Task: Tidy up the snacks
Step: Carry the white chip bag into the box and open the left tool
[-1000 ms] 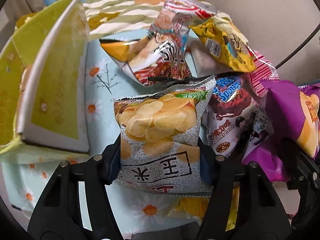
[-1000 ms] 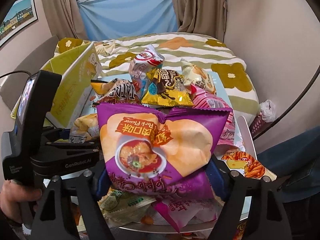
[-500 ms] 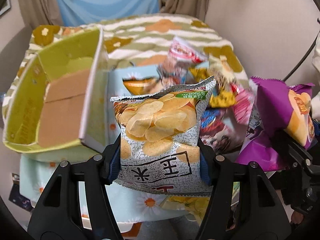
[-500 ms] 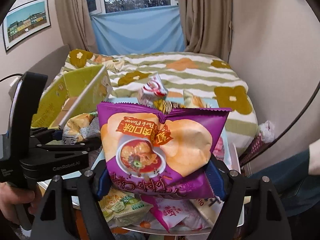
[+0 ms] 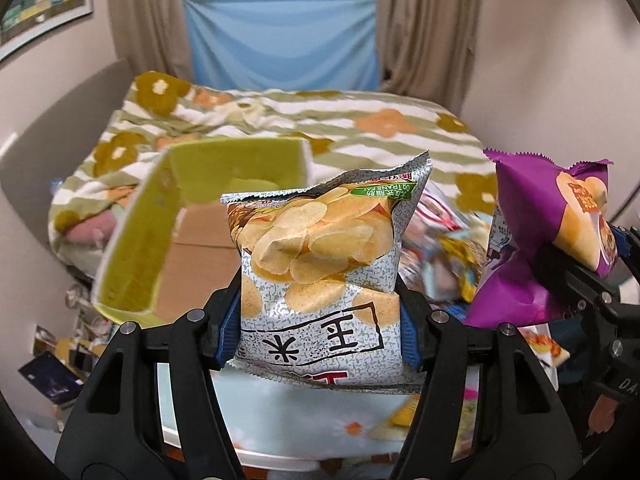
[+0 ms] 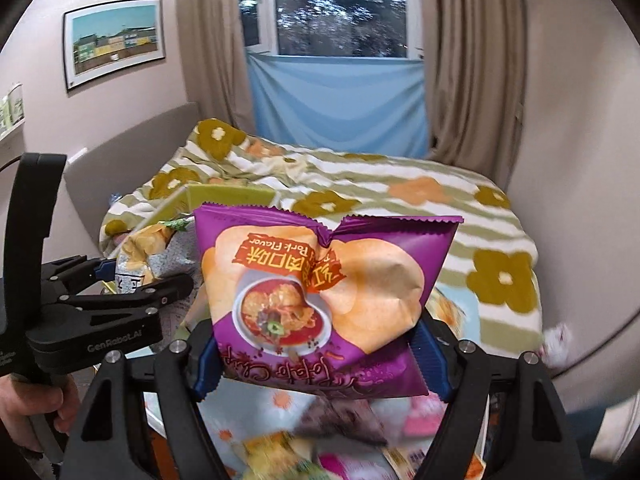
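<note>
My left gripper (image 5: 320, 332) is shut on a silver potato chip bag (image 5: 320, 264) and holds it up above the table. Behind it to the left stands an open yellow-green cardboard box (image 5: 160, 240) with a brown bottom. My right gripper (image 6: 320, 360) is shut on a purple chip bag (image 6: 320, 300), also lifted; that bag shows at the right of the left wrist view (image 5: 552, 232). The left gripper with its silver bag (image 6: 140, 256) shows at the left of the right wrist view.
A pile of loose snack bags (image 5: 444, 256) lies on the floral blue tablecloth (image 5: 304, 420) between the two held bags. More snacks (image 6: 288, 452) lie blurred below the right gripper. A bed with a striped flowered blanket (image 6: 400, 196) stands behind the table.
Both grippers have risen with their bags and tilted up, so the views now show the bed and window. The box now sits lower, behind the silver bag.
</note>
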`<state>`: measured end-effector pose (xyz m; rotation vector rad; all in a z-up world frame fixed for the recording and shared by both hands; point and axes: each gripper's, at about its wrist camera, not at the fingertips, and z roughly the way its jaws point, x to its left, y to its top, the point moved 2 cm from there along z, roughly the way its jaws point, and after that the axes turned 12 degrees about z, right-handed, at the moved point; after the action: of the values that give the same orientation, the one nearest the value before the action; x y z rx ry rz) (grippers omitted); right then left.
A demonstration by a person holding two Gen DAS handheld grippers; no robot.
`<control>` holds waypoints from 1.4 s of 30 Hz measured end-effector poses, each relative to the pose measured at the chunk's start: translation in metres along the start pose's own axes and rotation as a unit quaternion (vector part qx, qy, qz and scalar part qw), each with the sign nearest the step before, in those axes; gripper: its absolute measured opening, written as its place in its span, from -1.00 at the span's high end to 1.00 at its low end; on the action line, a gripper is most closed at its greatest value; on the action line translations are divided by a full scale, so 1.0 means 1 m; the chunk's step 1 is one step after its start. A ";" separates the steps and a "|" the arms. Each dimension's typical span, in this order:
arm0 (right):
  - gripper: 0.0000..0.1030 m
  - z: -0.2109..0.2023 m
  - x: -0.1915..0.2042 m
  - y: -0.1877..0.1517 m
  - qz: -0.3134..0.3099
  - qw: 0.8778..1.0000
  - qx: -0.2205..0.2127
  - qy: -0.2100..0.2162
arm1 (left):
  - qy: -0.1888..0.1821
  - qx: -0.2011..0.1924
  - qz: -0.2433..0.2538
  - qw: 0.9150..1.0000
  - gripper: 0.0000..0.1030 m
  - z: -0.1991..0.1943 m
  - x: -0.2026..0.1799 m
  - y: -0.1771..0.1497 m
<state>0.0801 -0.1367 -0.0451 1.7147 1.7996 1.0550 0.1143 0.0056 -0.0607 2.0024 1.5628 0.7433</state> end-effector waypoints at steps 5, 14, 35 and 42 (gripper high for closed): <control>-0.46 0.037 0.047 0.025 -0.006 1.000 0.009 0.017 | 0.020 -0.004 -0.019 1.000 -0.17 0.013 0.061 0.013; -0.46 0.123 0.120 0.064 0.034 0.998 0.040 0.018 | 0.019 0.021 -0.014 0.999 -0.17 0.080 0.165 0.042; -0.46 0.217 0.123 0.075 0.103 0.989 0.101 -0.037 | -0.022 0.080 0.036 0.996 -1.00 0.177 0.196 0.042; -0.50 0.231 0.137 0.090 0.073 0.991 0.111 0.002 | -0.002 0.084 0.018 0.996 -1.00 0.156 0.202 0.037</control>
<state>0.2941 0.0433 -0.0920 2.0038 1.8778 0.9440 0.2866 0.1866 -0.1260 2.1548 1.6392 0.6394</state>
